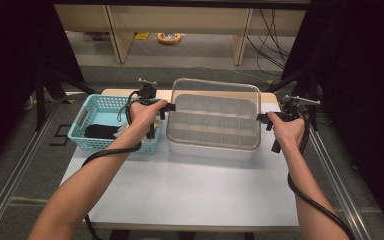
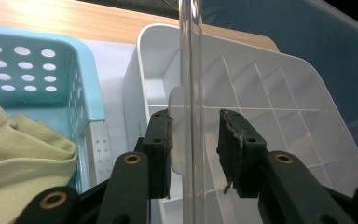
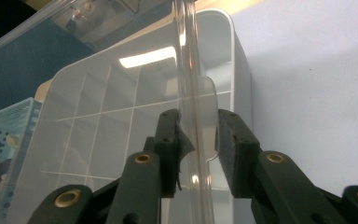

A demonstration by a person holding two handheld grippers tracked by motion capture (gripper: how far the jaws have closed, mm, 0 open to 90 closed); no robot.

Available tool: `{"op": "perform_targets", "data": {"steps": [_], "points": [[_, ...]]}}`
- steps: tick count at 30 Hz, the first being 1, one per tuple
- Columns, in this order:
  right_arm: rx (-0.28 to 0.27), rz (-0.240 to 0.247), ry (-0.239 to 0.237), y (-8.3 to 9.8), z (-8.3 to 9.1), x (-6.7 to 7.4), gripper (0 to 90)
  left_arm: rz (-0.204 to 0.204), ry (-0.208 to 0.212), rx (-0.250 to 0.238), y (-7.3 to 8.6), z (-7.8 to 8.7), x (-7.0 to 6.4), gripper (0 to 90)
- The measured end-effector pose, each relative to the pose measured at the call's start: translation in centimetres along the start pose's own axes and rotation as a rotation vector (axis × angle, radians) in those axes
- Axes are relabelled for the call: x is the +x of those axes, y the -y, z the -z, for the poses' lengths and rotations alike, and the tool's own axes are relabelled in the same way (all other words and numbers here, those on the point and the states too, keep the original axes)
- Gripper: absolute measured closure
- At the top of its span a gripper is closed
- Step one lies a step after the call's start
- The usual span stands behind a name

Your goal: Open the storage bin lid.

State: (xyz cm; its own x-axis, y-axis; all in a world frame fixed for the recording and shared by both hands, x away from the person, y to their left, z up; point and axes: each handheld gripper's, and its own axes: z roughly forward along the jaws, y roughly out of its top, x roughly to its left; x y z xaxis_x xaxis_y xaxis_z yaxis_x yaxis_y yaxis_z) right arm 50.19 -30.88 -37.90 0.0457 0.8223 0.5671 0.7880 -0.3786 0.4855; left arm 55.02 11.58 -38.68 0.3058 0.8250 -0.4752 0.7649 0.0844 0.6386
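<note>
A clear plastic lid sits tilted, seemingly raised, over the white compartmented box mid-table.

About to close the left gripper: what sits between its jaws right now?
The clear lid's edge and side tab, seen in the left gripper view. The left gripper has gaps at both pads.

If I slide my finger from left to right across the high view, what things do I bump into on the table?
Blue basket → left tool → clear lid over the white divided box → right tool
</note>
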Motion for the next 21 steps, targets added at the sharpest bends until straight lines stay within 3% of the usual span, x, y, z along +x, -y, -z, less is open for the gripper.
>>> {"op": "perform_targets", "data": {"steps": [5, 6, 15, 21], "points": [[-0.008, 0.008, -0.009, -0.1, 0.4, 0.2, 71.5, -0.004, 0.005, -0.001, 0.0, 0.4, 0.0, 65.7], [-0.008, 0.009, 0.013, -0.1, 0.5, 0.3, 71.6, -0.002, 0.007, -0.001, -0.1, 0.5, -0.1, 65.8], [-0.022, 0.001, -0.02, -0.2, 0.9, 0.6, 72.0, 0.005, 0.016, -0.013, -0.3, 1.2, -0.3, 66.5], [-0.027, 0.017, -0.016, -0.1, 1.5, 0.8, 72.2, 0.011, 0.023, -0.003, 0.0, 1.5, -0.4, 66.3]]}}
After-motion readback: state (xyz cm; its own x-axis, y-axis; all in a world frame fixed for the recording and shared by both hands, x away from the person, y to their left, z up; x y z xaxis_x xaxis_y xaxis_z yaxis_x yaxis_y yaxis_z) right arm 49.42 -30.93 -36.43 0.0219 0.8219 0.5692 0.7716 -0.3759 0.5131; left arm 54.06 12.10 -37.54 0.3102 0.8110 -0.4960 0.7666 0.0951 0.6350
